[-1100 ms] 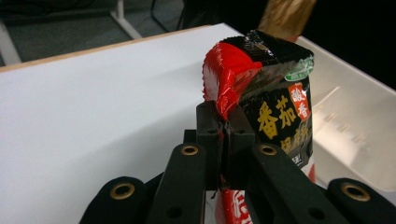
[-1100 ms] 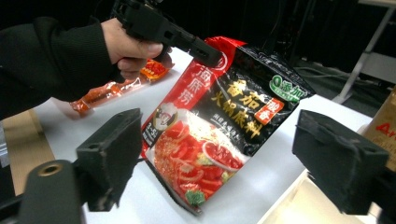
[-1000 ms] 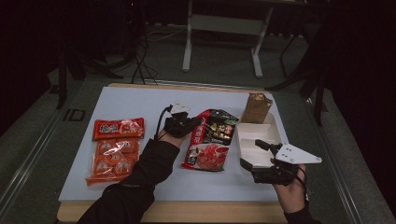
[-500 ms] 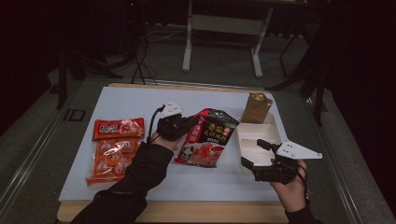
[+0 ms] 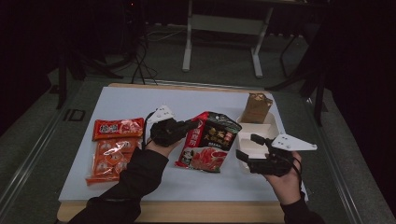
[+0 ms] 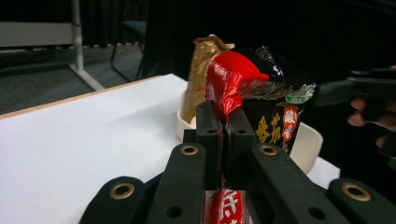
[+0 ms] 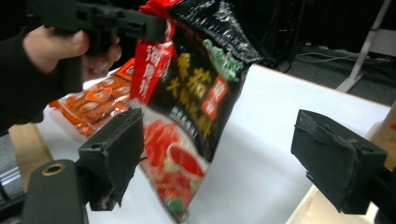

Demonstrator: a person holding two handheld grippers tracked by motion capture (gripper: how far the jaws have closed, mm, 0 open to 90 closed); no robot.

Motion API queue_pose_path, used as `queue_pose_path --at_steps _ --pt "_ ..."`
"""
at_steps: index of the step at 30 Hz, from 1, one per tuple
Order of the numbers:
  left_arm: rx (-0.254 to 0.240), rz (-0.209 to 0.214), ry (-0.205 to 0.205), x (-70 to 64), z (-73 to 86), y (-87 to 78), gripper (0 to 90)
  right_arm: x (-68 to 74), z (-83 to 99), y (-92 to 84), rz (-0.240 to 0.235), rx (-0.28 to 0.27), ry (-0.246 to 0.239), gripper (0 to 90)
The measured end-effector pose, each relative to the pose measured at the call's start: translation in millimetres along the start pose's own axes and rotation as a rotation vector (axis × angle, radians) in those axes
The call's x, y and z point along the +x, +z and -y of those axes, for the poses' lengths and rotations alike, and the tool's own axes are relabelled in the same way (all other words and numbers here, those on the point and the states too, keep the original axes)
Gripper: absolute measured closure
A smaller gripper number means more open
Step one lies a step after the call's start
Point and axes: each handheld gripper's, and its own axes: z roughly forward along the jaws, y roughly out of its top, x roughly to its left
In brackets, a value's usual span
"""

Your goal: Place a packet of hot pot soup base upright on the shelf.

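High view: my left gripper (image 5: 189,126) clamps the sauce packet (image 5: 210,147) for lifting, right gripper (image 5: 250,150) jaws apart, waiting.

Black tool (image 6: 224,135), brass-ringed pivot holes; grey triangular plate on right tool (image 5: 256,150); dark sleeves (image 5: 140,172).

My left gripper (image 6: 223,140) covers the pouch's (image 6: 261,93) lower half — the brown bag (image 6: 201,79) sits partly behind it at eleven o'clock. Pouch print blurs — its top is cropped in the right gripper view.
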Motion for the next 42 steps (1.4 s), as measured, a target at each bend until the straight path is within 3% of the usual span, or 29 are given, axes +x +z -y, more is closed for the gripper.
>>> queue_pose_path --at_steps 4,10,13,17,21,24,32,38,42 --pt "-0.022 0.032 -0.011 -5.4 1.4 -0.4 87.6 -2.3 -8.5 5.0 -0.008 -0.007 0.007 23.0" --pt "-0.055 0.076 -0.046 -8.9 2.6 -1.4 87.5 -3.8 -11.6 14.9 -0.034 0.012 0.023 36.3" --pt "-0.057 0.087 -0.04 -12.7 4.2 0.0 87.5 -4.2 -11.3 17.2 -0.041 0.009 0.024 46.8" --pt "-0.054 0.094 -0.041 -14.7 7.7 3.3 87.4 -5.1 -14.5 16.0 -0.061 -0.002 0.041 70.2" --pt "-0.045 0.09 -0.036 -14.0 9.2 4.4 87.3 -3.0 -16.9 14.0 -0.062 0.007 0.018 76.1" --pt "-0.038 0.103 -0.039 -12.8 9.9 3.9 86.7 -2.6 -18.7 12.2 -0.076 0.01 0.027 78.0" --pt "-0.017 0.146 -0.036 -12.5 9.9 2.0 78.8 0.0 -26.4 4.9 -0.077 0.016 -0.006 78.6" --pt "-0.006 0.156 0.005 -15.8 5.9 -1.7 57.8 -1.4 -33.4 -1.9 -0.079 0.002 -0.028 78.4" --pt "0.016 0.116 0.01 -16.7 7.0 -3.8 42.8 -3.4 -38.2 -7.1 -0.071 -0.013 -0.031 78.3"
